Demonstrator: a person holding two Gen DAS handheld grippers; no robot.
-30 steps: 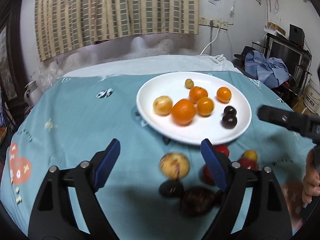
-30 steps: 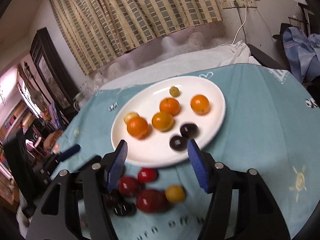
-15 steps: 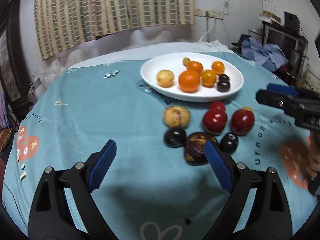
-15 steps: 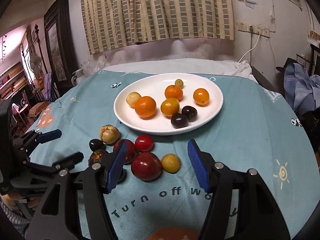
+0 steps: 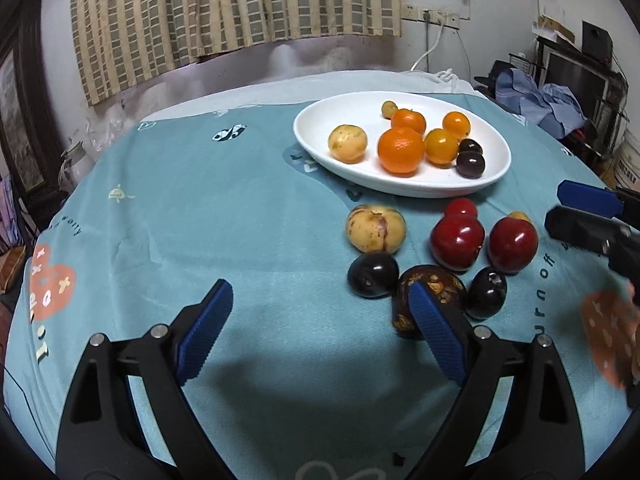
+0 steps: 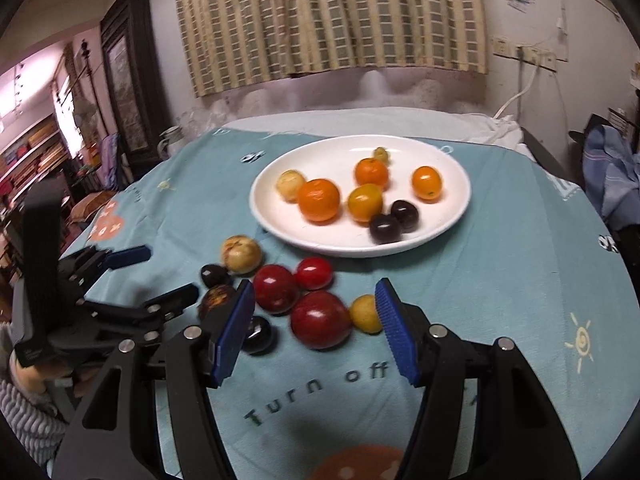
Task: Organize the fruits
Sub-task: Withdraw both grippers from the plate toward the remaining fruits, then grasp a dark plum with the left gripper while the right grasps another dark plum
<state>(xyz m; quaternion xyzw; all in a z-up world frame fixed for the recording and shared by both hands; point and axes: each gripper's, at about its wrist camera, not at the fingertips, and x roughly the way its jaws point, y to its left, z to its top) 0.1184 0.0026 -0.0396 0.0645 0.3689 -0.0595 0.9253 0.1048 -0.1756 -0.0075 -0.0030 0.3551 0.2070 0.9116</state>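
Observation:
A white plate [image 5: 328,120] [image 6: 448,160] holds several oranges, a pale yellow fruit and two dark plums. In front of it on the teal cloth lie loose fruits: a yellow-brown fruit [image 5: 375,228], two red apples [image 5: 457,242] [image 5: 513,244], a small red tomato [image 6: 314,273], dark plums [image 5: 373,274] and a brown passion fruit [image 5: 436,288]. My left gripper [image 5: 320,332] is open and empty, low and left of the loose fruits. My right gripper [image 6: 314,330] is open, its jaws on either side of the near red apple [image 6: 320,319], not touching it.
The round table's teal cloth [image 5: 200,208] is bare on the left half. A checked curtain [image 5: 224,12] hangs behind. Clutter and blue clothes [image 5: 548,100] sit at the right. The right gripper shows at the right edge of the left wrist view [image 5: 588,216].
Both grippers pulled back from the plate, so the loose fruits came fully into view. The right gripper has since edged forward around the near red apple. Both stayed open.

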